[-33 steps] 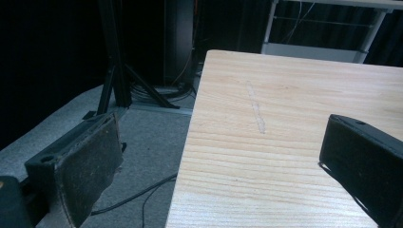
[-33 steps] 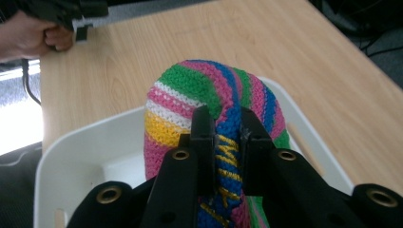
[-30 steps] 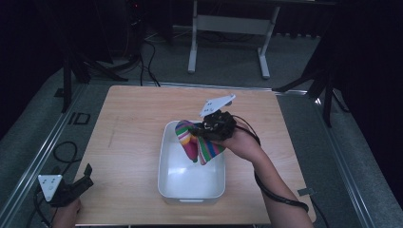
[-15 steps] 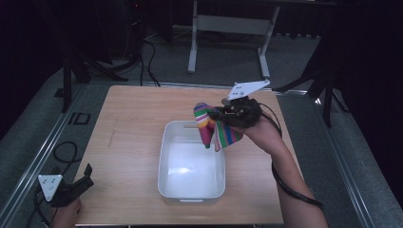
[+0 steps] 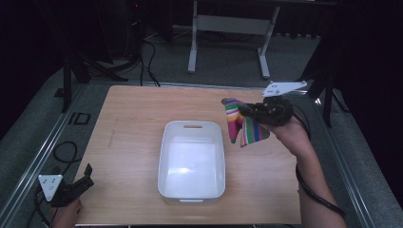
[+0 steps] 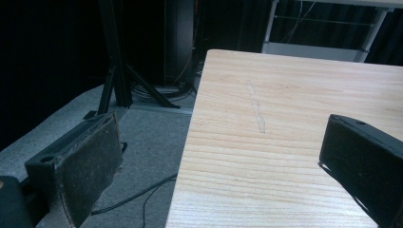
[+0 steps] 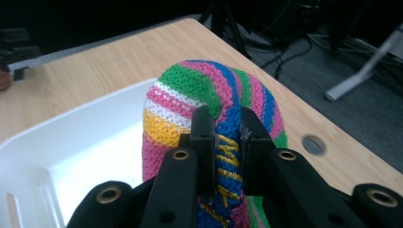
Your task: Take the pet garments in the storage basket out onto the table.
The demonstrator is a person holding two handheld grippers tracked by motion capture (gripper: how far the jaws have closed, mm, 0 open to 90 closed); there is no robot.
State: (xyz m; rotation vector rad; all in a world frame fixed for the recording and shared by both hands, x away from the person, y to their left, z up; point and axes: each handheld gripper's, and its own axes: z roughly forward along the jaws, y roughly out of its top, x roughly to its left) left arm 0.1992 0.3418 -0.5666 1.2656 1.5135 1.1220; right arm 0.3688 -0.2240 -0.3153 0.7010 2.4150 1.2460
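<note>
Dark room around a wooden table (image 5: 133,123); the white bin (image 5: 192,159) on it looks empty. Right gripper (image 5: 244,110), jaws pinching the striped knit cloth (image 5: 244,128), holds it aloft beside the bin, probably awaiting placement. Left gripper (image 5: 85,175) idles, jaws spread.

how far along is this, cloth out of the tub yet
Done: the striped knitted cloth is out of the white tub. In hand: the right gripper pinches it above the table beside the tub. Left: setting it down. The left gripper waits open.
</note>
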